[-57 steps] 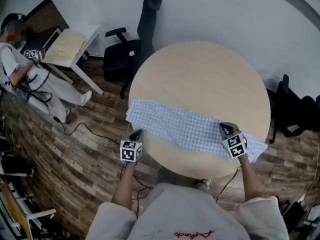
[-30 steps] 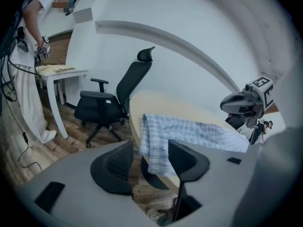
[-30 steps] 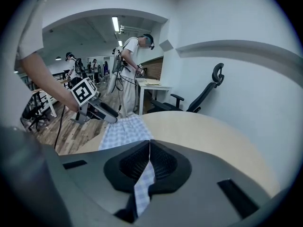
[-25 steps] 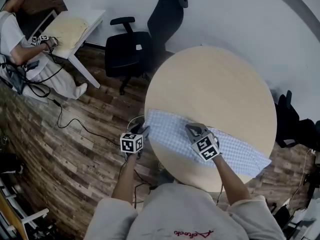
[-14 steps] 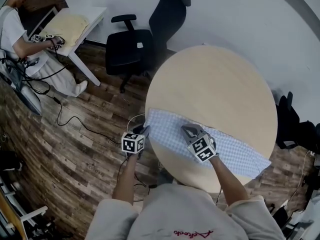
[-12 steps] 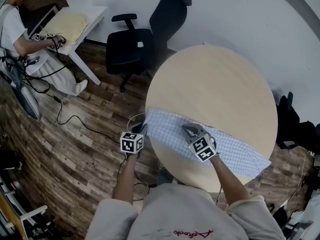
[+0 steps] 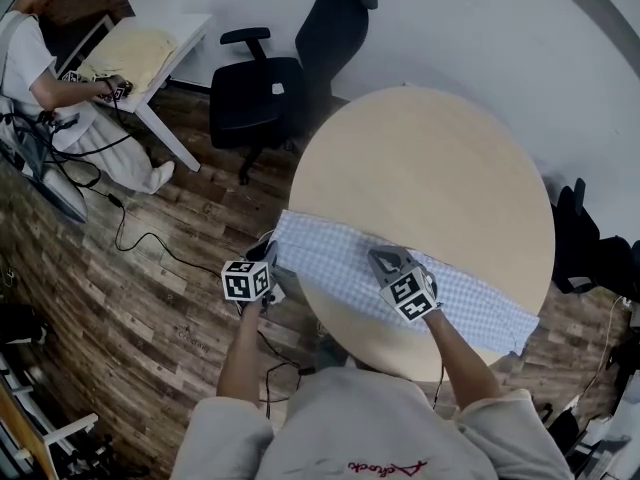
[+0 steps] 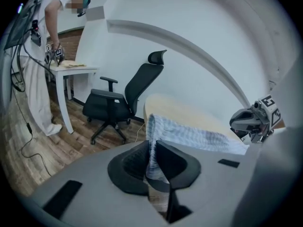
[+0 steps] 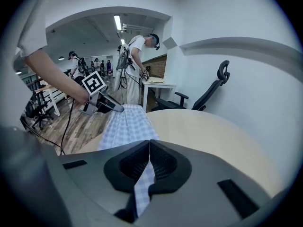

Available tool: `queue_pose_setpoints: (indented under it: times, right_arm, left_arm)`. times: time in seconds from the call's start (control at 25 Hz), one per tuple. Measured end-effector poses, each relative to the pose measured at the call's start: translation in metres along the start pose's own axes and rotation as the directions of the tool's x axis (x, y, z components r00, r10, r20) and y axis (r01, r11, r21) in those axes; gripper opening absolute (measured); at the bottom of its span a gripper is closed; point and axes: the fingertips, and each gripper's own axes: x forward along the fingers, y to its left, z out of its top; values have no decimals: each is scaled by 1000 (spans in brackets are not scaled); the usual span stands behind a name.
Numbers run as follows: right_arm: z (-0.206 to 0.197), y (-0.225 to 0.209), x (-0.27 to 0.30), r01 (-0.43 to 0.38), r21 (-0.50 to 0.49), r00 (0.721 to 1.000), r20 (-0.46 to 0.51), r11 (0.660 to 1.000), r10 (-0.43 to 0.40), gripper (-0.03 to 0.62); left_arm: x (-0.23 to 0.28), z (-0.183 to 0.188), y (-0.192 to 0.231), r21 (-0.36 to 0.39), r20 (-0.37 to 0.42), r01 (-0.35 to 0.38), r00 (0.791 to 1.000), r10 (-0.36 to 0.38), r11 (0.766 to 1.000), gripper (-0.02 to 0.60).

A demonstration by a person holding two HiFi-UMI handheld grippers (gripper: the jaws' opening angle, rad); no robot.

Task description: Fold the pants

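While its jaws have just been closing, the left gripper [image 8: 152, 161] now pinches the left end of the pants [image 7: 335, 263], which it holds just past the table's left rim. The right gripper [image 9: 149, 162] is clamped tight on the fabric's near edge, around mid-length. The checked pants stretch as a long strip across the near part of the round table [image 7: 420, 158]. A black office chair [image 7: 265, 88] stands at far left.

- The left gripper [image 7: 266, 260], held out on a bare forearm and angled downward, has just been closing its jaws, which now pinch the pants [image 7: 335, 266].
- The right gripper [image 7: 382, 259], also angled downward, has its jaws clamped together on the same cloth.
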Motion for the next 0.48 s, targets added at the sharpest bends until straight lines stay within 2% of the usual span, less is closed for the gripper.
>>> queue_pose_setpoints:
  times: [0.12,0.2,0.48]
  right_arm:
    - [0,-3,-6,8,-2,1000,10,1000,-8,29]
    - [-2,-8,-11,16,2,1000,17,1000,-16,29]
    - [-16,-19,-39,58,31,997,51,998,-60,29]
  left_arm:
    - [-6,4,6,8,6,-30,1000,30,1000,71]
    - [-9,14,-6,60,27,-29,999,27,998,71]
    - [-38,54,-106,254,150,37,986,-77,967,72]
